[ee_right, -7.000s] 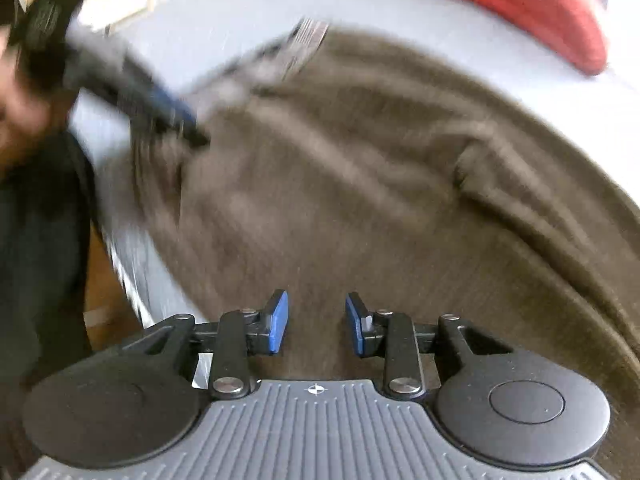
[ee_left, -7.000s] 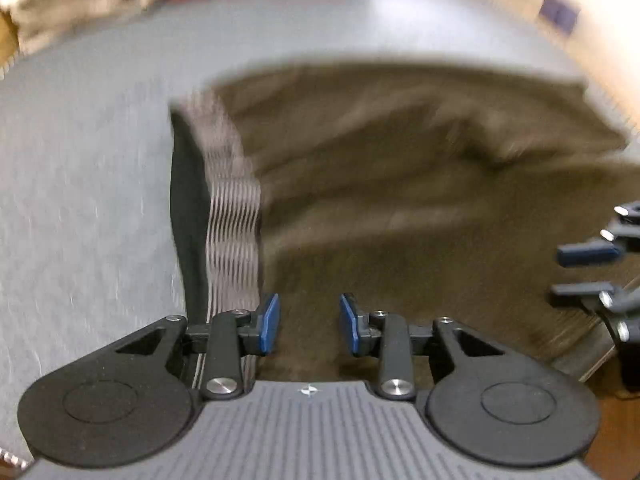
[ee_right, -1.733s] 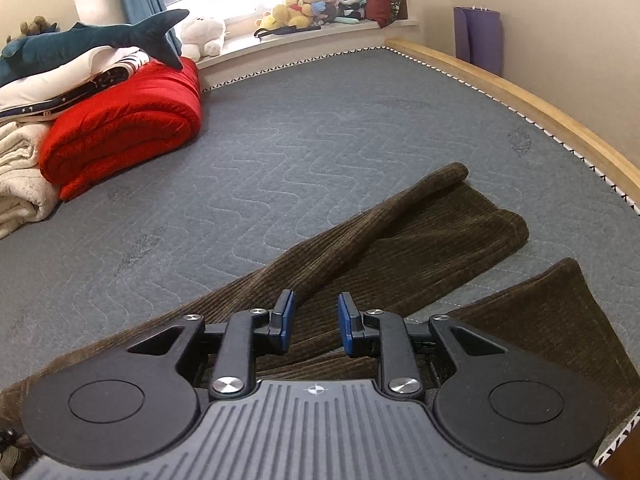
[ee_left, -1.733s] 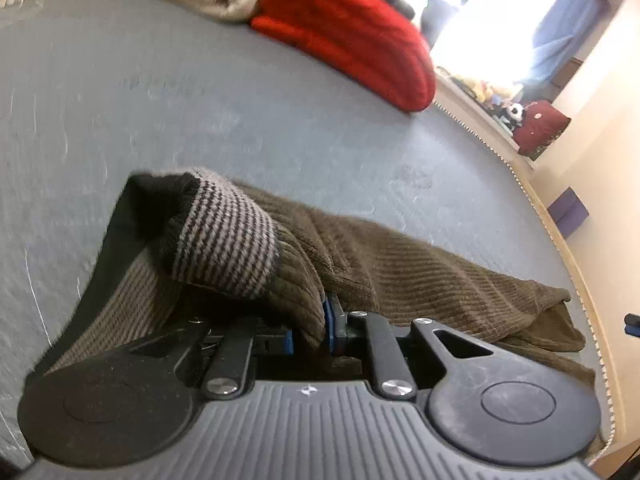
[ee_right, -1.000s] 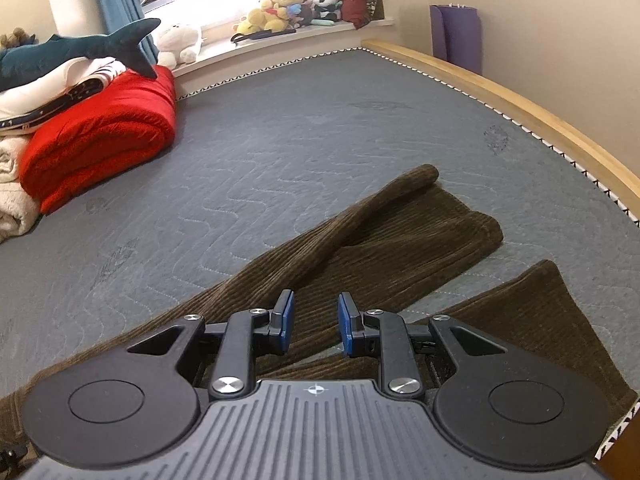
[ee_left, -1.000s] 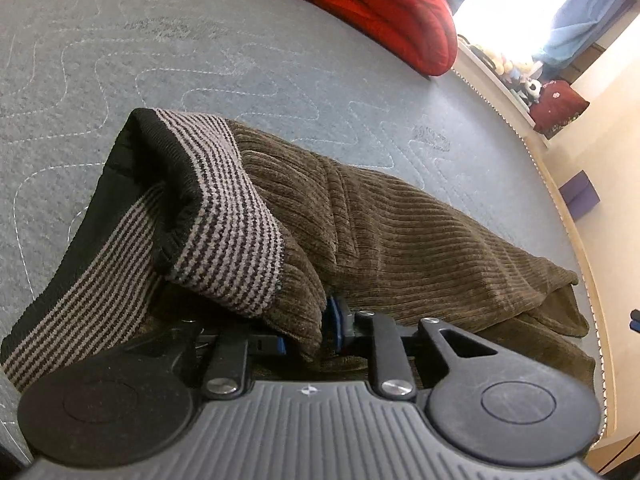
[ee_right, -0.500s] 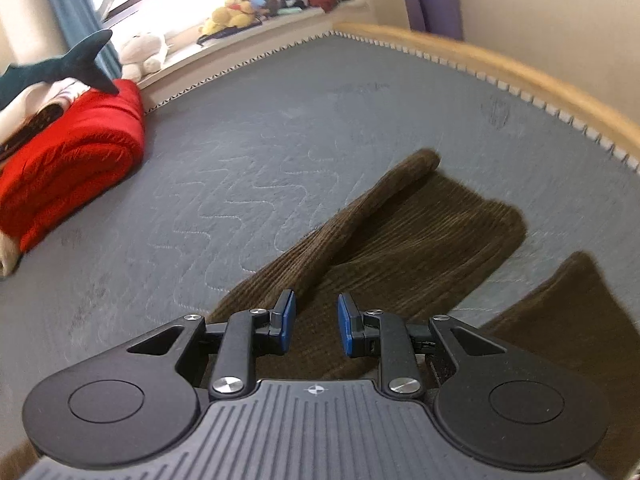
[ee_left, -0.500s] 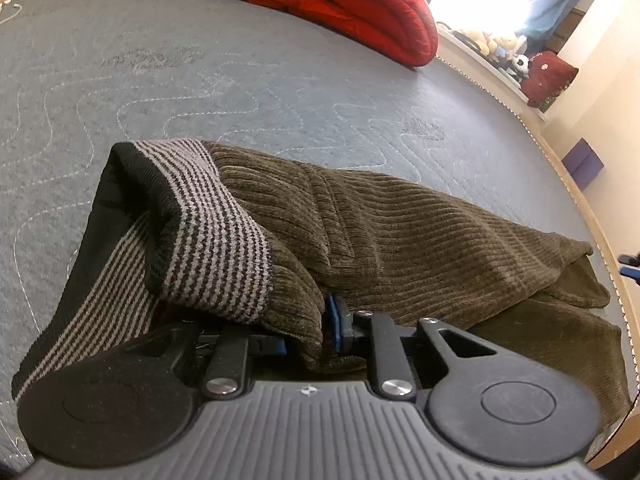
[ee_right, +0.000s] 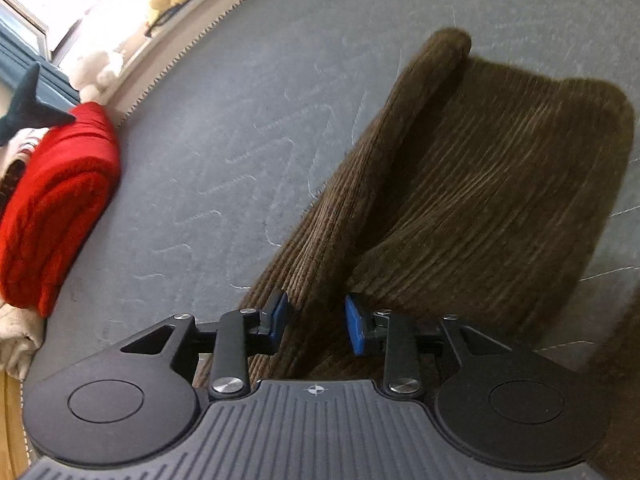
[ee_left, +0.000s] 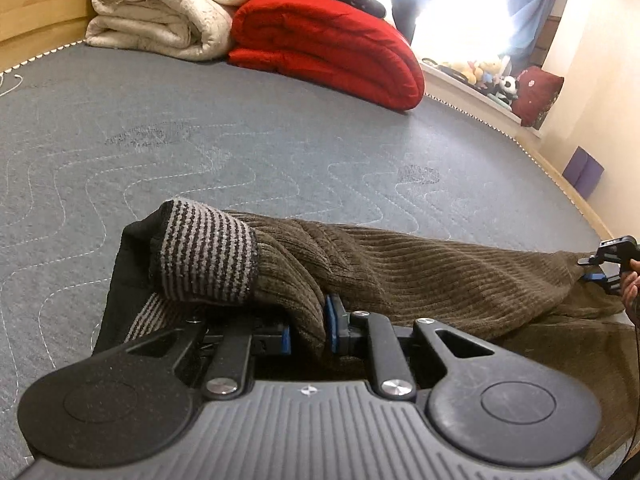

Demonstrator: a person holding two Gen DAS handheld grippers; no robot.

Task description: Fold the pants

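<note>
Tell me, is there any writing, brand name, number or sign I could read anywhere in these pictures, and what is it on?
None can be read.
Left gripper: only a small crosshair mark on its ribbed body, no letters.
Right gripper: the same crosshair mark, no letters.
Pants: no label or tag showing.
Red blanket and mattress: no writing.
Cushion on the sill: pale spots, too small to tell whether they are a pattern or text.

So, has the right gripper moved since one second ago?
Yes. The right gripper came down toward the pants; the red blanket slid to the left edge.

Corduroy pants hide the left claw's left pad.
</note>
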